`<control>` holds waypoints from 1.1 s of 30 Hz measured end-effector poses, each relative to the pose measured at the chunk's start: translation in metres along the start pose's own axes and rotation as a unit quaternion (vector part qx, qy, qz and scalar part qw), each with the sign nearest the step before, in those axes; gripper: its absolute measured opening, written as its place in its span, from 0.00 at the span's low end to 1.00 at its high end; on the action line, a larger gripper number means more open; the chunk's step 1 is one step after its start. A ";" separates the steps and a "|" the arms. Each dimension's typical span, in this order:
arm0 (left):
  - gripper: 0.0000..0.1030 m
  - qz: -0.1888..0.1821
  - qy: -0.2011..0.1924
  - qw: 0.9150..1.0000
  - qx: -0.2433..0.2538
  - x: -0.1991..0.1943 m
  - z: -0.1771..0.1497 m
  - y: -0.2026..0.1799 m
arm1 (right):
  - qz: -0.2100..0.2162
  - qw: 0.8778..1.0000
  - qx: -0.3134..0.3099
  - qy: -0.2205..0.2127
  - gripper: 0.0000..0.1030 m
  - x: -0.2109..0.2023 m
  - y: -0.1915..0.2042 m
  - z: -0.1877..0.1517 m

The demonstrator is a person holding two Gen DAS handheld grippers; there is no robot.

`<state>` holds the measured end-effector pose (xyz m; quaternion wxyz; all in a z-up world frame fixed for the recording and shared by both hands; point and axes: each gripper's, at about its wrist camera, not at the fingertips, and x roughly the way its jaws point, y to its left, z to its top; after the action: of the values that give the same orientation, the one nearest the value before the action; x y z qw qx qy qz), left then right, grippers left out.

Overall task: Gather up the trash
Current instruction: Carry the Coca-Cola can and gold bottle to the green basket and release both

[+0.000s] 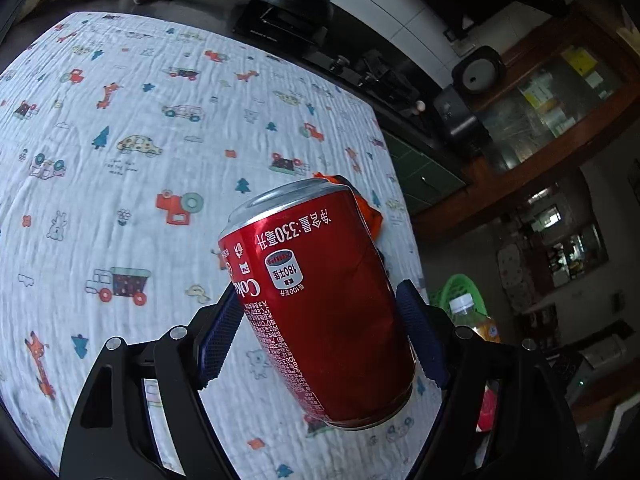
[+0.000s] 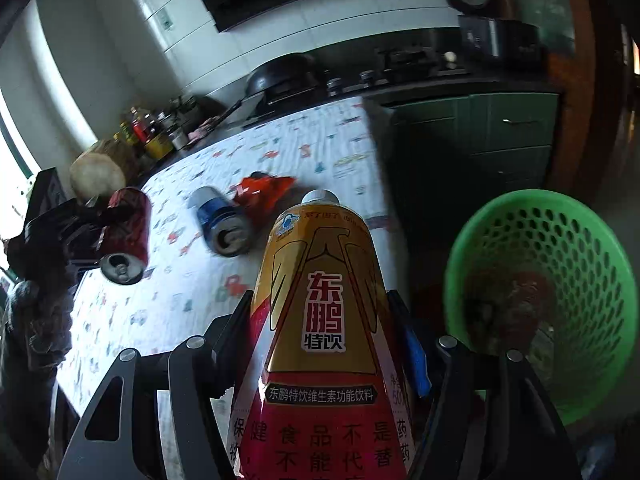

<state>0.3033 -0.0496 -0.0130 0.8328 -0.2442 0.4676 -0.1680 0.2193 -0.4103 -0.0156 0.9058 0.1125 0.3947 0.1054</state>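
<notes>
Two pieces of trash are being carried at once: the left tongs are gripping a red cola can, the right tongs a gold energy-drink bottle. Next, I'd guess, both need dropping into the green basket beside the surface, where a blue can and orange wrapper are waiting.

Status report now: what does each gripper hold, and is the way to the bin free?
Left gripper holds red drink can. Right gripper holds gold-and-red plastic bottle. Green perforated plastic basket just right of bottle, nothing between. Blue can and orange wrapper on table.
</notes>
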 end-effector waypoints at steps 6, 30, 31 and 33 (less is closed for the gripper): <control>0.73 -0.029 0.032 0.998 0.041 0.023 -0.017 -0.056 | -0.129 0.990 0.061 0.013 0.61 0.008 -0.098 0.003; 0.73 -0.084 0.121 0.971 0.188 0.162 -0.080 -0.237 | -0.199 0.976 0.077 -0.048 0.79 -0.046 -0.159 -0.035; 0.73 -0.086 0.127 0.970 0.191 0.170 -0.083 -0.243 | -0.198 0.976 0.074 -0.054 0.79 -0.053 -0.155 -0.039; 0.73 -0.084 0.133 0.967 0.200 0.186 -0.087 -0.254 | -0.194 0.976 0.069 -0.068 0.79 -0.065 -0.148 -0.047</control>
<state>0.3095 -0.3750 -0.0384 0.7778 -0.0866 0.5093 -0.3580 0.1563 -0.5635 -0.0444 0.9238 0.1031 0.3526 -0.1083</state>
